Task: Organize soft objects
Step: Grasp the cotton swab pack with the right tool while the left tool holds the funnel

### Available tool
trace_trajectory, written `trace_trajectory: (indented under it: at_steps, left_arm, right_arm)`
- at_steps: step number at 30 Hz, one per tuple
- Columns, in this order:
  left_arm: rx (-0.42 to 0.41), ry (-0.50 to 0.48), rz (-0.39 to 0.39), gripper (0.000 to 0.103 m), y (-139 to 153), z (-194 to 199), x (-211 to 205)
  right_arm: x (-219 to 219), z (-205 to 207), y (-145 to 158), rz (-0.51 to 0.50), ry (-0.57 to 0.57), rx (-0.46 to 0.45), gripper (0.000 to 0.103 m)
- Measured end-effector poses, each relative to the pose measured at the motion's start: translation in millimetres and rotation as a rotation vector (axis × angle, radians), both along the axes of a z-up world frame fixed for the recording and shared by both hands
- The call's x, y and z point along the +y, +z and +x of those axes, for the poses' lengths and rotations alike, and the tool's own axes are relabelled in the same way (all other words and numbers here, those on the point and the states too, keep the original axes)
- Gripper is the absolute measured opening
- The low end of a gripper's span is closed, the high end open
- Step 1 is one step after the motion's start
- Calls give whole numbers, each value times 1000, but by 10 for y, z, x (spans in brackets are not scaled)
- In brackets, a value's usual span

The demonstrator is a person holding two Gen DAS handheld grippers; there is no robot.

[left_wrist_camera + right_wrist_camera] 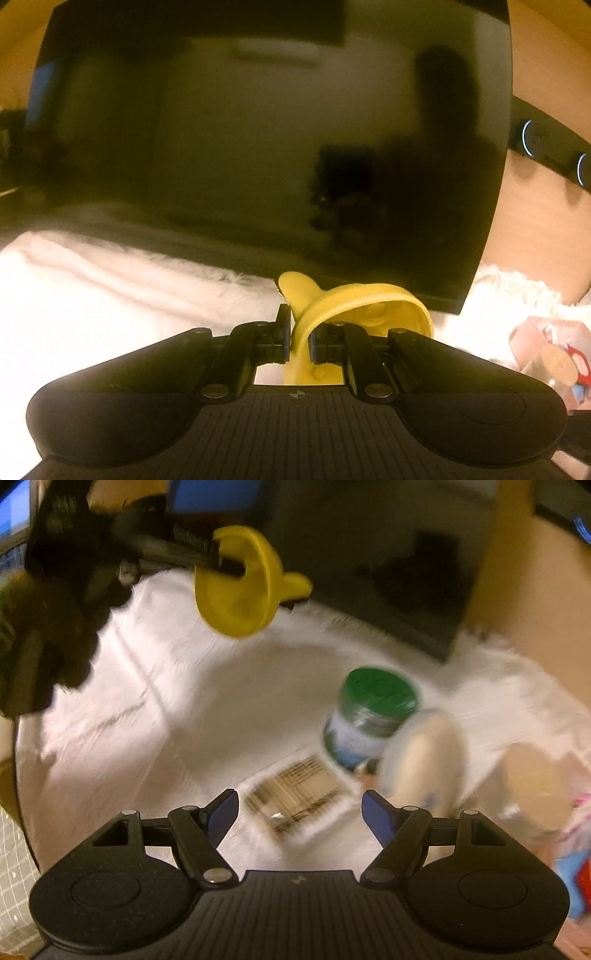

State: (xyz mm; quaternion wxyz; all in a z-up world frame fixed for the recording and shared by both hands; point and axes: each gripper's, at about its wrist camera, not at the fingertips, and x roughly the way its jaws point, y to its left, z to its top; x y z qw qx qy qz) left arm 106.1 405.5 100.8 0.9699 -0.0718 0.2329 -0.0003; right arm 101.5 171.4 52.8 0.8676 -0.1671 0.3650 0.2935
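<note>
1. The left gripper (298, 338) had its jaws pinched nearly together on the folded rim of a yellow funnel (354, 306), which buckled between the pads.
2. In the right wrist view the same left gripper (221, 559) reached in from the upper left, and the yellow funnel (236, 587) hung from its tip clear above the white cloth (166, 709), spout pointing toward the dark screen (388, 565).
3. The dark screen (258, 129) stood at the far edge of the white cloth (92, 295), and the funnel sat just in front of its lower edge in the left wrist view.
4. The right gripper (300, 810) had its jaws spread wide with nothing between them; its blue pads hovered over the white cloth.
5. A printed flat packet (295, 801) lay on the cloth directly beyond the right gripper, showing in the gap between its fingers.
6. A green-lidded jar (369, 716) stood on the cloth farther out than the packet, to its right.
7. A pale round container (424, 760) lay tipped against the jar's right side, touching it as far as the blur allowed.
8. Another blurred tan-topped container (532, 790) sat on the cloth well right of the jar.
</note>
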Motion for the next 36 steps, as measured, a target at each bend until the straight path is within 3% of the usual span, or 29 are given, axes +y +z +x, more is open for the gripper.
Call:
trace_trajectory:
  at_steps: [3, 5, 7, 9, 12, 14, 16, 22, 27, 30, 36]
  left_arm:
    - [12, 15, -12, 11, -14, -98, 101]
    - [17, 30, -21, 11, -32, -132, 164]
    - [24, 39, -24, 11, -38, -168, 210]
    - [32, 47, -39, 11, -54, -189, 255]
    - [38, 49, -59, 11, -102, -163, 276]
    - [43, 59, -68, 11, -132, -177, 293]
    - [52, 64, -82, 11, -156, -171, 304]
    - [71, 60, -71, 12, -185, -143, 318]
    - [85, 65, -82, 12, -239, -155, 349]
    - [101, 65, -77, 12, -295, -84, 313]
    - [121, 89, -60, 12, -316, -11, 231]
  right_arm:
    - [33, 66, -183, 7, -64, 42, 74]
    - [41, 92, -292, 35, -106, 125, 74]
    - [62, -17, -279, 81, -73, 178, 75]
    - [103, -166, -180, 125, 46, 184, 74]
    - [139, -377, -5, 94, 141, 58, 75]
    - [179, -382, 27, 29, 147, -44, 80]
    - [240, -252, -11, -11, 143, -83, 80]
    - [319, 241, -235, -43, 98, -5, 80]
    - [371, 274, -368, -50, 128, 61, 88]
    - [374, 258, -382, -39, 122, 55, 89]
    - [344, 430, -314, 7, 24, 161, 73]
